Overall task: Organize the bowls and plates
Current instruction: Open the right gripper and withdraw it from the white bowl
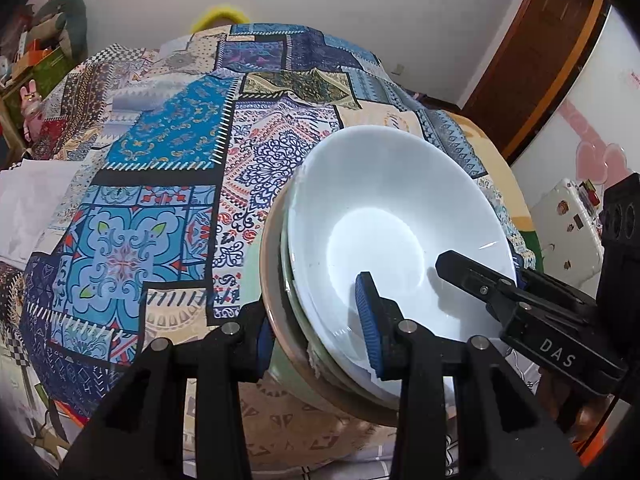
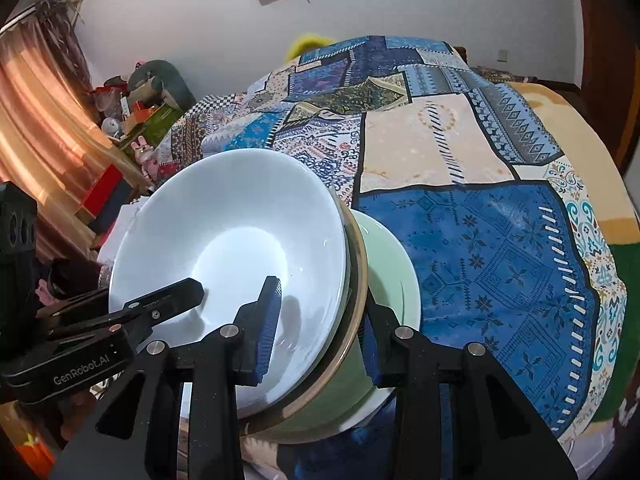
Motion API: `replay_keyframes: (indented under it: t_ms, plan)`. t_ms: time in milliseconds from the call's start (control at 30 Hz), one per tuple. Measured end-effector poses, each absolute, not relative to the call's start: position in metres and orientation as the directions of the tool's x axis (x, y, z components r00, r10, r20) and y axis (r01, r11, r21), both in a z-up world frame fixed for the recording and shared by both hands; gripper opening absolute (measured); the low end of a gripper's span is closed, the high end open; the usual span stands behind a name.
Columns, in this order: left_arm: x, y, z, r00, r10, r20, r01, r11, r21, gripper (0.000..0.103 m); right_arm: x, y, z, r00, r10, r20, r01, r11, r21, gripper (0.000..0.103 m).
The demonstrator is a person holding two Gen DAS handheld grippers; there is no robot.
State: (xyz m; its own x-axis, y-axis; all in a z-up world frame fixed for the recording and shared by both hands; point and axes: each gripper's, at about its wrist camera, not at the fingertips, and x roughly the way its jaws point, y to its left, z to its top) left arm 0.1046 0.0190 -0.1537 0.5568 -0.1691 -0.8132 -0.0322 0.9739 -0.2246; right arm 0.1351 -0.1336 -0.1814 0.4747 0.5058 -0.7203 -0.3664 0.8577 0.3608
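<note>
Stack of nested dishes held up between both grippers above the patchwork bedspread (image 1: 168,152), tilted; a white bowl (image 1: 380,216) sits innermost, a pale green bowl (image 2: 394,264) with a brownish rim outermost, at least one more thin rim between them, count unclear; left gripper (image 1: 320,328) has its jaws closed over the near rim of the stack, one blue ribbed pad inside the white bowl, the other outside against the green wall; right gripper (image 2: 320,340) grips the opposite rim the same way; two grips on opposite sides look chosen to share the load and keep the nest from sliding apart, and pinching all rims at once locks the pieces together; stack is clear of the bed, no bench in sight; readable lettering: "DAS" on the right gripper's body in the left wrist view, "GenRobot.AI" on the left gripper's body in the right wrist view; no marks visible on the dishes.
</note>
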Motion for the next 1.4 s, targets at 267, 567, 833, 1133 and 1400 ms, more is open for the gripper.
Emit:
replay_keyframes:
  t_ms: [267, 567, 833, 1133, 1400]
  plan:
    - [0.112, 0.019, -0.167, 0.526, -0.167, -0.834, -0.038, 0.975, -0.220, 0.037, 0.140, -0.134, -0.195, 0.451, 0.505, -0.735, -0.358, 0.857, 0.370, 0.033]
    - [0.117, 0.022, -0.177, 0.500, -0.200, -0.843, -0.030, 0.969, -0.247, 0.037, 0.138, -0.135, -0.195, 0.469, 0.507, -0.723, -0.362, 0.857, 0.366, 0.034]
    - [0.112, 0.024, -0.173, 0.519, -0.186, -0.834, -0.037, 0.970, -0.239, 0.037, 0.129, -0.140, -0.183, 0.504, 0.491, -0.710, -0.366, 0.866, 0.340, 0.037]
    - [0.083, 0.034, -0.131, 0.633, -0.100, -0.768, -0.064, 0.982, -0.180, 0.047, 0.102, -0.157, -0.135, 0.589, 0.515, -0.622, -0.395, 0.856, 0.334, 0.044]
    - [0.032, 0.028, -0.056, 0.803, -0.087, -0.589, -0.005, 0.988, -0.153, 0.056, 0.050, -0.162, -0.066, 0.712, 0.542, -0.447, -0.477, 0.840, 0.259, 0.057]
